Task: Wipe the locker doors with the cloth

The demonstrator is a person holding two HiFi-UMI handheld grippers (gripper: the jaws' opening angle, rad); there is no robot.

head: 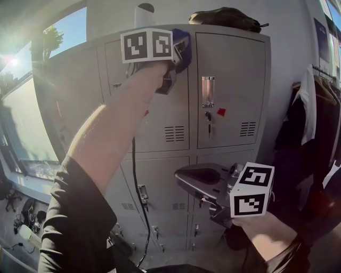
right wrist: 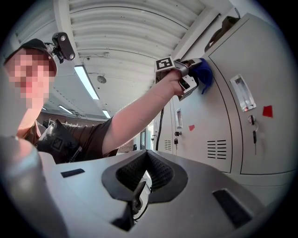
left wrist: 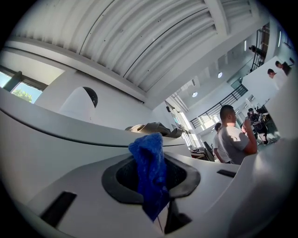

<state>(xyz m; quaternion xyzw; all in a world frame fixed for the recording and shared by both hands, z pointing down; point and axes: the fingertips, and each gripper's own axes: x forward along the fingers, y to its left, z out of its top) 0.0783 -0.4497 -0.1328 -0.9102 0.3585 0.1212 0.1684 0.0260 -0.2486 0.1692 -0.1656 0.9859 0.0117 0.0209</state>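
The person's raised left forearm (head: pixel 109 133) is covering much of the upper left locker door (head: pixel 168 112). The right gripper (right wrist: pixel 145 173), with its marker cube, is hiding part of the lower doors, and the bottom rows are running out of the head view, so the full number of doors is not showing. Two upper doors are showing plainly, and the upper right door (head: pixel 232 64) is showing whole. The left gripper (left wrist: pixel 151 179) is reaching up to the top of the upper left door, its tongs pinching one blue cloth (left wrist: pixel 150 155). The cloth is bunching out past the pads and pressing against the door near its top right corner. In the head view the cloth is hiding the tips of those tongs. The right gripper is hanging low in front of the lower doors, its tongs pressed together with nothing between them. Two things are sitting on top of the locker: a dark bundle (head: pixel 224 18), hard to identify, and a white rounded object (head: pixel 144 13), cut off by the frame edge. One red sticker (head: pixel 221 112) and one key (head: pixel 208 120) are showing on the upper right door. One black cable (head: pixel 136 181) is hanging down behind the forearm. Dark garments (head: pixel 311 122) are hanging at the right, partly out of frame.
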